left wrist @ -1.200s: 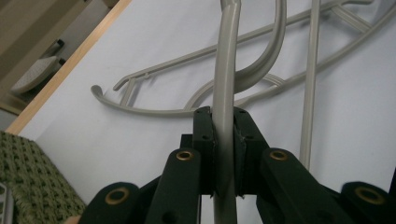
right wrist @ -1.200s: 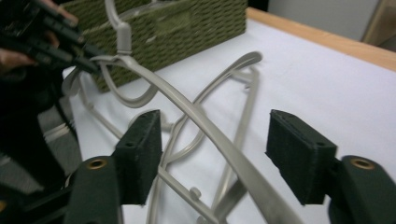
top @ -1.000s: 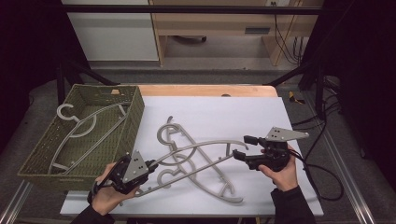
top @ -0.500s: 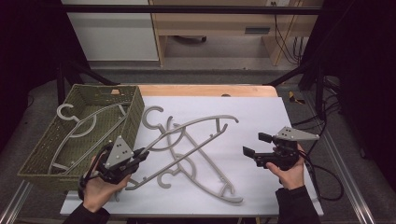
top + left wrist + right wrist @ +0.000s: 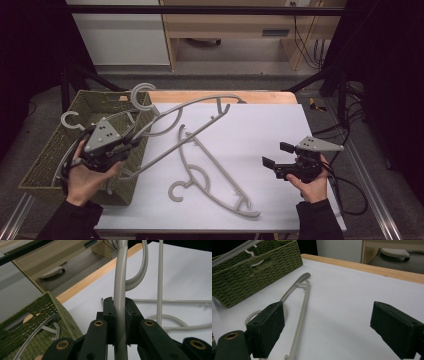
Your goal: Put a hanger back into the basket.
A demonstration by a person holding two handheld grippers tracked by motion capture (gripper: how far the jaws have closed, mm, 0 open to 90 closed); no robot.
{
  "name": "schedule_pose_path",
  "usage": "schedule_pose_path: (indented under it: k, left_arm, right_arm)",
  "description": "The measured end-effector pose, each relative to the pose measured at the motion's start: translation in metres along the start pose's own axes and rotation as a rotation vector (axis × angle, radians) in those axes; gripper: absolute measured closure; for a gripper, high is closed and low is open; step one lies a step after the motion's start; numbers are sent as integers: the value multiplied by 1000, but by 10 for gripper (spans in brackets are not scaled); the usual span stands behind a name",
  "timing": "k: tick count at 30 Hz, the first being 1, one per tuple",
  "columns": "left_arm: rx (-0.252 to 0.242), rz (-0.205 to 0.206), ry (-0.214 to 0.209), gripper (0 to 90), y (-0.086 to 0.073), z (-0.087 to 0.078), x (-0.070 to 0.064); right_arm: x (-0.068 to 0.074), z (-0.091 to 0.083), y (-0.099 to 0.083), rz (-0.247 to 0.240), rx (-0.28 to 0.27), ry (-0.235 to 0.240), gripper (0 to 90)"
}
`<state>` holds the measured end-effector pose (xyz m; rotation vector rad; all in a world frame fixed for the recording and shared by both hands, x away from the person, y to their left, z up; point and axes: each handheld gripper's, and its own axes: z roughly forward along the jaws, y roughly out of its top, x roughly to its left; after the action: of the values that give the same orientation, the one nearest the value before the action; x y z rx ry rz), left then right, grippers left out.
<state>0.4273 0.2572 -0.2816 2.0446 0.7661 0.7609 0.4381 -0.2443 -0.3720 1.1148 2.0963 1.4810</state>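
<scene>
My left hand-held gripper [image 5: 131, 143] pinches a hanger [image 5: 192, 107] whose long axis runs up and away rightward from it; the basket [image 5: 50, 155] lies directly beneath. My right hand-held gripper [image 5: 272, 162] hangs spread over the tabletop [image 5: 270, 125].

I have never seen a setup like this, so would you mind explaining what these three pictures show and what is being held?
There is no robot here: a person holds a hand tool with two black fingers in each hand. The high view looks down on the white table from above the person. The other two pictures come from small cameras riding on each tool, looking along its fingers.

The left gripper is clamped on a grey hanger and holds it raised beside the green woven basket, which already contains at least one hanger. The right gripper is open and holds nothing. A second hanger lies flat on the table between the hands.
</scene>
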Motion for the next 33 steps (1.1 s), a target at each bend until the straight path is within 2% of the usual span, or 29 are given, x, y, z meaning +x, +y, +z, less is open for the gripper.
schedule_pose_path:
  k: [3, 8, 12, 16, 17, 21, 33]
  left_arm:
    - [0, -10, 24, 814, 0, -5, 15]
    - [13, -1, 68, 814, -1, -13, 39]
    - [25, -17, 103, 814, -7, -17, 59]
    - [36, -54, 130, 814, -19, -19, 79]
    - [37, -50, 133, 814, -22, -19, 85]
    - [75, -85, 162, 814, -36, -20, 101]
    - [132, -132, 212, 813, -77, -25, 134]
  right_arm:
    - [0, 0, 0, -6, 4, 1, 122]
    - [0, 0, 0, -5, 5, -5, 120]
    - [0, 1, 0, -3, 5, -4, 117]
    - [0, 0, 0, -4, 4, -3, 113]
    - [0, 1, 0, -2, 3, -5, 112]
    - [0, 2, 0, -6, 6, -7, 111]
    - [1, 4, -1, -8, 20, -7, 109]
